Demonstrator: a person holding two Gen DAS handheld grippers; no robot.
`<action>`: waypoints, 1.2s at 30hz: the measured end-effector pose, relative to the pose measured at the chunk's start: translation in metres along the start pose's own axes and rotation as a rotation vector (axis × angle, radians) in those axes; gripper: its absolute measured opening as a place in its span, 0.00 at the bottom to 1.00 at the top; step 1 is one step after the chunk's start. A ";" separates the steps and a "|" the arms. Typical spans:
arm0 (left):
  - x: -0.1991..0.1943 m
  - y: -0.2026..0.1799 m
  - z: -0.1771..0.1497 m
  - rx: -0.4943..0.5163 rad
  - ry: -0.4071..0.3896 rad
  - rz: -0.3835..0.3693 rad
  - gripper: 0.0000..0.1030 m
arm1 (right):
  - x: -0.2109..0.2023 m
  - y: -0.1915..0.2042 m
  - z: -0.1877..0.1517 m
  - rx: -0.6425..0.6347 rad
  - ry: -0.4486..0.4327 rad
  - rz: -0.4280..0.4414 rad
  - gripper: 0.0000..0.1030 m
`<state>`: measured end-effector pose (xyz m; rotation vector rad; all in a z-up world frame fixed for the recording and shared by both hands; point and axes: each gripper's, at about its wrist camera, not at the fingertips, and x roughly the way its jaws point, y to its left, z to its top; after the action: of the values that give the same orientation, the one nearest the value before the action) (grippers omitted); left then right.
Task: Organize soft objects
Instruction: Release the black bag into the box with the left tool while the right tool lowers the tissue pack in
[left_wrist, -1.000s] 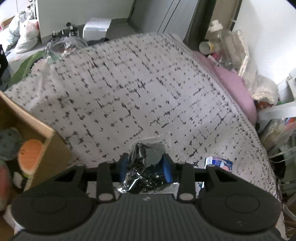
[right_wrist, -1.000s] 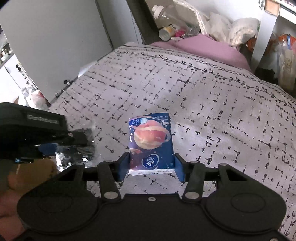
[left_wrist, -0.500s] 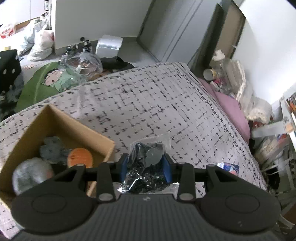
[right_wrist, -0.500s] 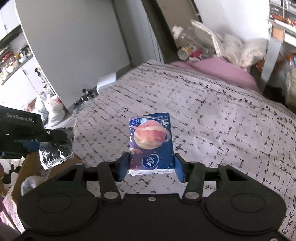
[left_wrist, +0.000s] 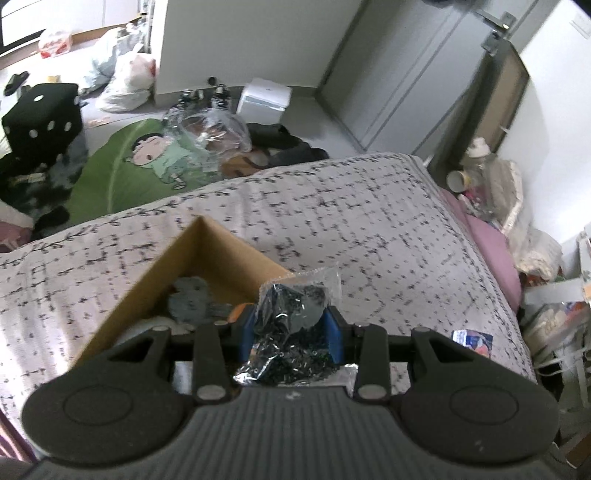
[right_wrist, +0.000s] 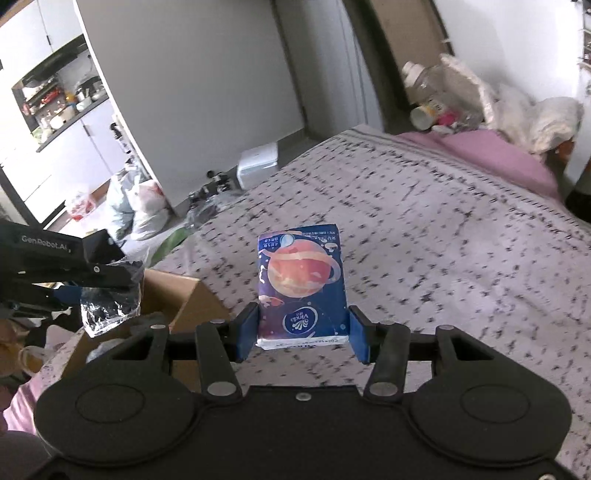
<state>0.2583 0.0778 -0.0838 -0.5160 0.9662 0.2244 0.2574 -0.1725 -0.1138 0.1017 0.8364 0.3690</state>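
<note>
My left gripper (left_wrist: 291, 330) is shut on a clear plastic bag of dark bits (left_wrist: 293, 317), held above the near corner of an open cardboard box (left_wrist: 207, 243) on the bed. Inside the box lie a grey plush (left_wrist: 192, 302) and something orange, mostly hidden behind the fingers. My right gripper (right_wrist: 303, 334) is shut on a blue tissue pack with a planet print (right_wrist: 301, 280), raised over the patterned bedspread (right_wrist: 443, 240). In the right wrist view the left gripper (right_wrist: 107, 284) with its bag (right_wrist: 110, 310) hangs over the box (right_wrist: 177, 295) at the left.
A small blue packet (left_wrist: 472, 338) lies on the bedspread near the right edge. A pink pillow (left_wrist: 491, 251) and bottles sit at the bed's far right. On the floor beyond the bed are a green cartoon cushion (left_wrist: 125, 173), plastic bags, a black dice-like cube (left_wrist: 42, 114) and a white box (left_wrist: 264, 99).
Both grippers have risen and swung left with their loads. The cardboard box has come from the left edge to under the left gripper, and more floor beyond the bed shows.
</note>
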 end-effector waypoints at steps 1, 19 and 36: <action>0.000 0.005 0.002 -0.007 -0.003 0.005 0.37 | 0.002 0.003 0.000 -0.002 0.005 0.009 0.48; 0.032 0.059 -0.014 -0.097 0.114 0.001 0.38 | 0.015 0.048 0.001 -0.062 -0.008 0.083 0.48; 0.032 0.084 0.004 -0.085 0.130 -0.039 0.58 | 0.037 0.077 0.001 -0.037 -0.003 0.193 0.48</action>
<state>0.2449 0.1506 -0.1351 -0.6332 1.0750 0.1996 0.2590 -0.0874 -0.1219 0.1497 0.8183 0.5655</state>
